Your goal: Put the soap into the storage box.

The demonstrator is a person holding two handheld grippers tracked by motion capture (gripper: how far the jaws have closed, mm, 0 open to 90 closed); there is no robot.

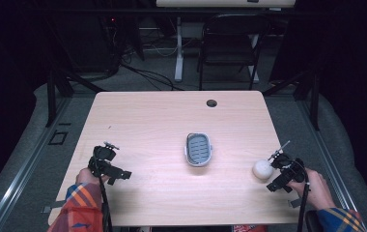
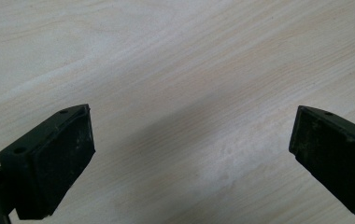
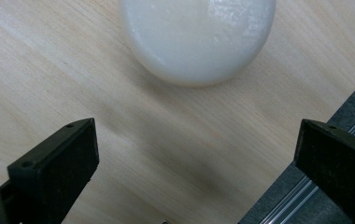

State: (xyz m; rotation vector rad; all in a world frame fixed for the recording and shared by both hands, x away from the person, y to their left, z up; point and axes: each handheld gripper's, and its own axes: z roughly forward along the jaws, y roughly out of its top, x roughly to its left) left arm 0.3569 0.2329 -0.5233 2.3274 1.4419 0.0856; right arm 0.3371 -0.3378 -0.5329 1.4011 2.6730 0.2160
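A white soap bar (image 1: 262,169) is lying near the table's (image 1: 148,116) right edge, just ahead of the right gripper (image 1: 274,163), whose jaws are standing apart. The left gripper (image 1: 105,153) (jaws also apart, holding nothing) is hovering near the left edge; the soap looks slippery, so centring the jaws before closing seems wise.

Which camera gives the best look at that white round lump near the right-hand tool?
The right gripper view: the white lump is large and close ahead of the open jaws, its top cropped. The high view shows it whole but tiny.

Orange-and-blue plaid sleeves (image 1: 82,200); 2 black cabled tongs (image 1: 105,166).
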